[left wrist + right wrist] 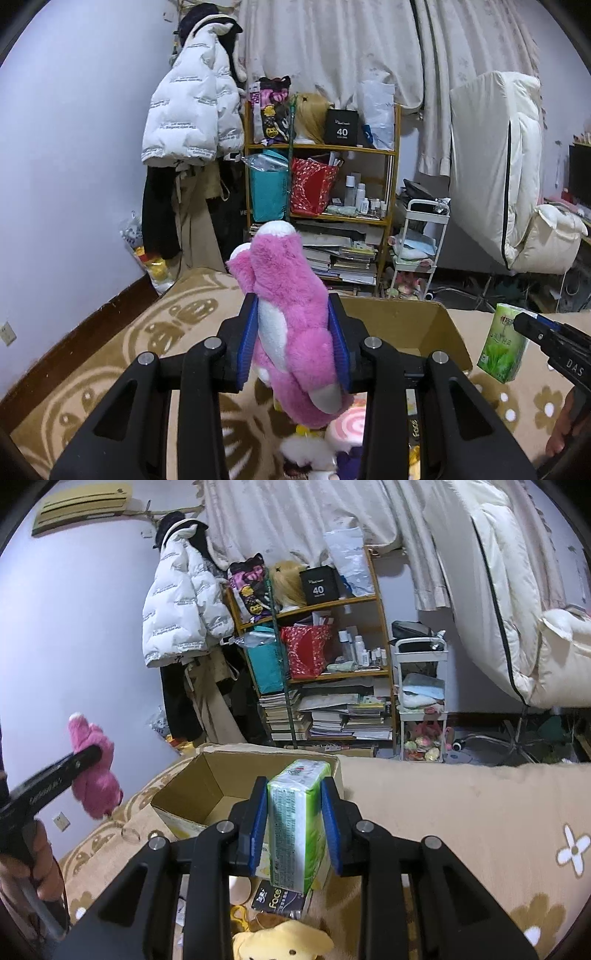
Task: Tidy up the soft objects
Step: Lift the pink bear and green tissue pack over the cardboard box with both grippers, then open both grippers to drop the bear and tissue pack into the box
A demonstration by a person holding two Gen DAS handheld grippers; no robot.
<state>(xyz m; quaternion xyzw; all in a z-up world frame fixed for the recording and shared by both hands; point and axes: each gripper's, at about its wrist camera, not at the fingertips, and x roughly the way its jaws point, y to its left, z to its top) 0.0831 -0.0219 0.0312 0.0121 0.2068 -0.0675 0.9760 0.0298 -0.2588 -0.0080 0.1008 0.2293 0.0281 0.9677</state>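
Note:
My left gripper is shut on a pink and white plush toy and holds it up above the bed; the toy also shows in the right wrist view. My right gripper is shut on a green tissue pack and holds it above the near edge of an open cardboard box. The tissue pack also shows in the left wrist view, right of the box. The box looks empty inside where I can see it.
A beige flowered blanket covers the bed. Below the grippers lie a yellow plush, a dark "Face" tissue pack, a pink swirl cushion and white plush bits. A cluttered shelf and white cart stand behind.

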